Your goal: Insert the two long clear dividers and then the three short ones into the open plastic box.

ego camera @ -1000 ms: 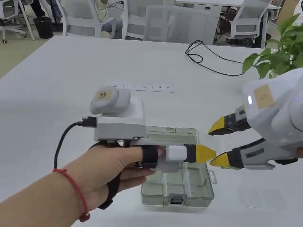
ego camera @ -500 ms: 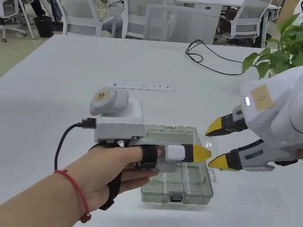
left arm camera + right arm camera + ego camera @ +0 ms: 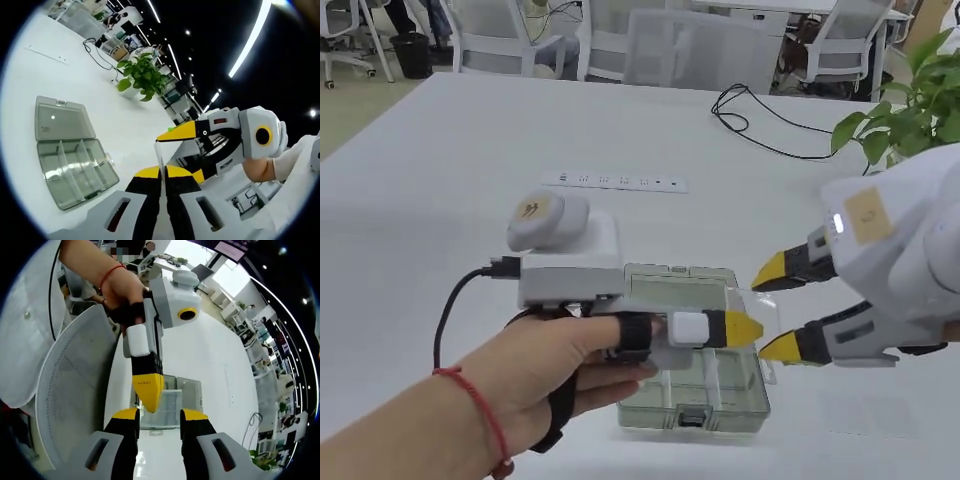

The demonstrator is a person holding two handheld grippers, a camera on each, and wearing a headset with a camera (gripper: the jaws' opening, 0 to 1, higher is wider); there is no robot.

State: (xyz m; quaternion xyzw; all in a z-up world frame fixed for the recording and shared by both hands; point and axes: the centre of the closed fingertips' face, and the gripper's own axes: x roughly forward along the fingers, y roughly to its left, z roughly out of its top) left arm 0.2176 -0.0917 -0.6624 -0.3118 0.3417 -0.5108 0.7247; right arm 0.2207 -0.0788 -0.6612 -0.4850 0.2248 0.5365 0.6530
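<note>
Since a second before, the left tool [image 3: 745, 328] had eased a touch down and back toward us, while the right tool [image 3: 772, 308] had barely shifted; the left was pressed together on a thin clear divider [image 3: 159, 155], held above the open box [image 3: 730, 405] on the bench [image 3: 440, 150]; the right stood spread, its jaws either side of the left's tip, touching nothing we could see; we judged a handover or steadying was in hand, so the right should close squarely on the sheet's free edge before the left let go, keeping it upright over its slot.
</note>
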